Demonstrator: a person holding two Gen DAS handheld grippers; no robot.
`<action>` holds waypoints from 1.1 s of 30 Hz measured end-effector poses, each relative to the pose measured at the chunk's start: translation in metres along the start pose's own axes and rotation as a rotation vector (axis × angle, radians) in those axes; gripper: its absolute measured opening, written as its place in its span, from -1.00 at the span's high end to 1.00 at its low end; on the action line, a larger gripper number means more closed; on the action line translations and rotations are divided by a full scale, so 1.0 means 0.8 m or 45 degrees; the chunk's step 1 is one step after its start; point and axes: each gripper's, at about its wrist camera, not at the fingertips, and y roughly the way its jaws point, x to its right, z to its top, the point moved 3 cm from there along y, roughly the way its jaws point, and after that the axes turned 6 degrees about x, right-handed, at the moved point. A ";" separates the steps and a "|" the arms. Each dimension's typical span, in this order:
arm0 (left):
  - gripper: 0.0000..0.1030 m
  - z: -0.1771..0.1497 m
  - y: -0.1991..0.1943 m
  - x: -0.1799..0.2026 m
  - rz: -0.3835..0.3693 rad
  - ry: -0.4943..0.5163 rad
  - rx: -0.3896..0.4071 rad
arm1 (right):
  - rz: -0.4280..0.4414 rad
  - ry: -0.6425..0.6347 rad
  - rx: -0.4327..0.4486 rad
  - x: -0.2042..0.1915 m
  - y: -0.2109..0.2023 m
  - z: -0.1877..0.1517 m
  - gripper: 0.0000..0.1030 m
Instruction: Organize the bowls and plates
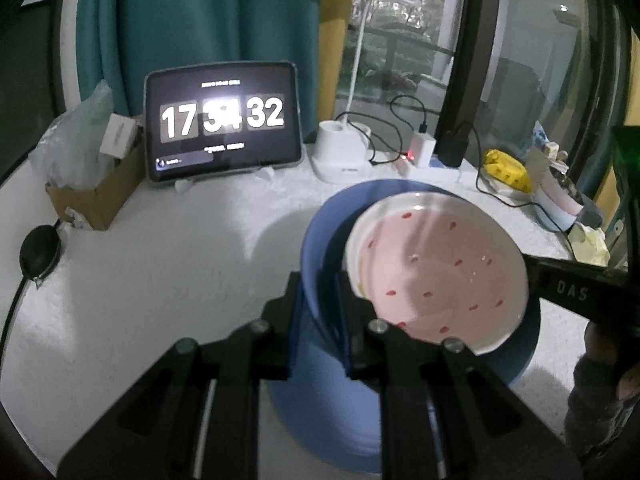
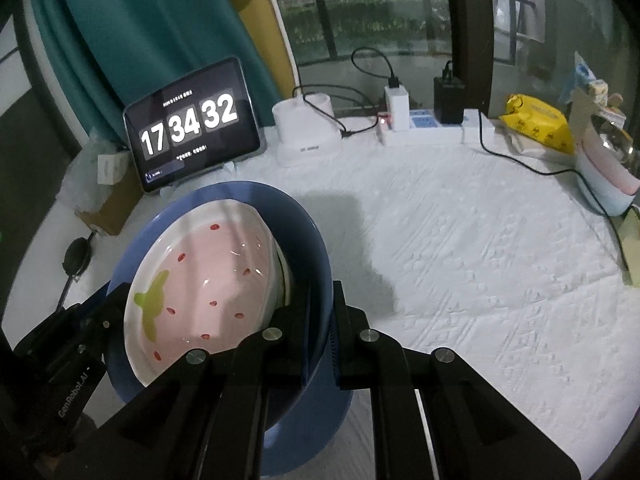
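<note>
In the left wrist view, our left gripper (image 1: 320, 312) pinches the near rim of a blue bowl (image 1: 320, 236), one finger inside the wall and one outside. A pink strawberry-patterned plate (image 1: 436, 276) lies tilted inside that bowl, its white rim leaning toward the left wall. Our right gripper (image 1: 536, 276) reaches in from the right edge and clamps the bowl's opposite rim. The bowl is over the white textured tablecloth (image 1: 160, 288). Behind it stand a tablet (image 1: 222, 124) showing a clock, a cardboard box (image 1: 100, 196) to its left, and a white lamp base (image 1: 340, 152).

In the right wrist view, our right gripper (image 2: 322, 328) is pressed shut on the blue bowl's (image 2: 312, 240) right wall. The plate (image 2: 208, 280) sits tilted in the bowl, showing a green leaf mark. Our left gripper (image 2: 110, 300) grips the bowl's left rim. At the far right stands a stack of pale bowls (image 2: 608, 184), well apart, near a yellow packet (image 2: 540, 120).
</note>
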 end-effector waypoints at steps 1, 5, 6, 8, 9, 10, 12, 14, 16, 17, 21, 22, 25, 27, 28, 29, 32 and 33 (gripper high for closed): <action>0.71 0.000 0.000 0.000 0.000 -0.006 0.000 | 0.006 0.005 0.000 0.001 0.001 0.000 0.81; 0.69 0.003 0.004 0.000 0.000 -0.007 -0.002 | 0.018 0.022 -0.022 0.005 0.008 0.003 0.79; 0.68 0.004 0.004 0.000 -0.005 -0.006 -0.007 | 0.022 0.026 -0.027 0.006 0.009 0.003 0.78; 0.64 0.005 0.005 0.000 -0.007 -0.004 0.002 | 0.025 0.026 -0.025 0.007 0.010 0.003 0.76; 0.63 0.005 0.004 0.000 -0.002 0.005 0.013 | 0.025 0.022 -0.017 0.007 0.010 0.002 0.76; 0.62 0.004 0.004 0.002 0.011 0.020 0.021 | 0.024 0.012 -0.004 0.007 0.009 0.002 0.76; 0.62 0.003 0.003 0.001 0.015 0.012 0.026 | 0.012 -0.010 0.008 0.006 0.008 0.003 0.75; 0.57 0.002 0.002 -0.002 0.013 -0.010 0.029 | 0.009 -0.005 0.001 0.010 0.009 0.004 0.60; 0.43 0.001 -0.001 -0.005 0.030 -0.026 0.031 | -0.008 0.007 -0.005 0.017 0.010 0.005 0.40; 0.39 0.000 -0.003 -0.006 0.033 -0.029 0.032 | -0.012 0.012 -0.008 0.020 0.010 0.005 0.29; 0.12 -0.003 -0.010 -0.006 0.056 -0.021 0.029 | -0.016 0.012 -0.010 0.025 0.005 0.002 0.22; 0.08 -0.003 -0.011 -0.006 0.061 -0.023 0.029 | -0.023 0.003 -0.002 0.024 0.002 0.001 0.22; 0.06 -0.006 -0.017 -0.005 0.066 -0.027 0.031 | -0.021 -0.005 0.010 0.024 -0.006 0.000 0.21; 0.05 -0.007 -0.021 -0.004 0.073 -0.021 0.033 | -0.022 -0.008 0.018 0.025 -0.012 -0.001 0.21; 0.05 -0.007 -0.023 -0.003 0.083 -0.016 0.035 | -0.022 -0.013 0.022 0.025 -0.016 -0.001 0.21; 0.04 -0.008 -0.026 -0.002 0.101 -0.009 0.038 | -0.021 -0.016 0.027 0.025 -0.020 -0.002 0.20; 0.03 -0.007 -0.035 0.003 0.133 -0.004 0.055 | -0.024 -0.019 0.048 0.026 -0.033 -0.003 0.20; 0.02 -0.007 -0.040 0.005 0.135 -0.001 0.065 | -0.024 -0.019 0.056 0.027 -0.038 -0.004 0.20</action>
